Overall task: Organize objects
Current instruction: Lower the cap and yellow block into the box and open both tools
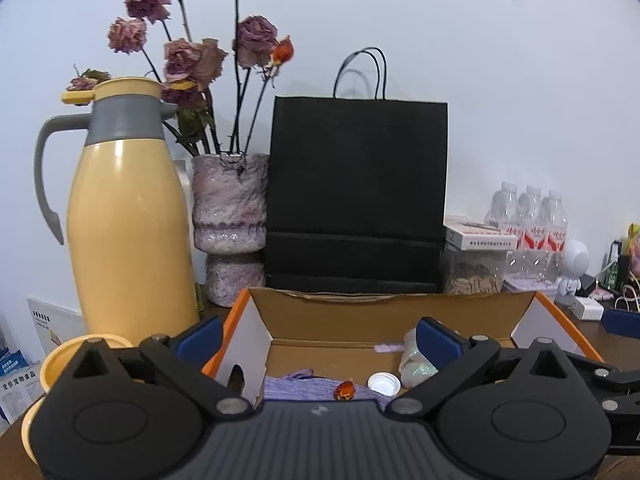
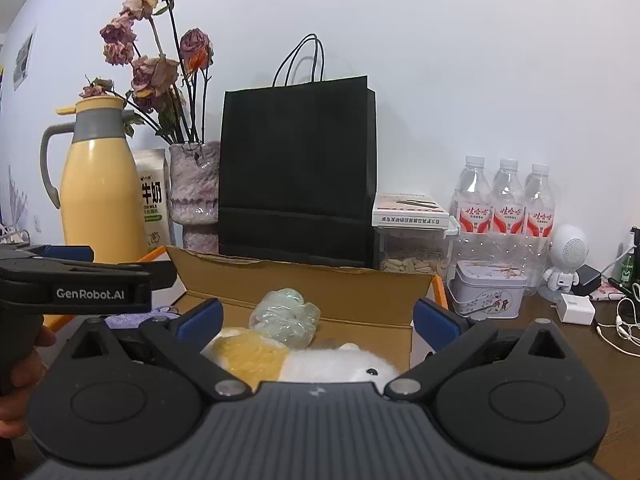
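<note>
Just behind both wide-open, empty tools (image 1: 318, 334) (image 2: 318, 318), one cardboard box (image 2: 304, 292), three water bottles (image 2: 506, 200).

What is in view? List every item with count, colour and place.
cardboard box: one, brown and orange, front centre
plush toy: one, white and yellow, in box
crumpled plastic: one, clear, in box
bottle cap: one, white, in box
thermos: one, yellow and grey, left
vase: one, mottled pink, holding dried roses
paper bag: one, black, behind box
water bottles: three, clear, right
left gripper: open
right gripper: open
</note>
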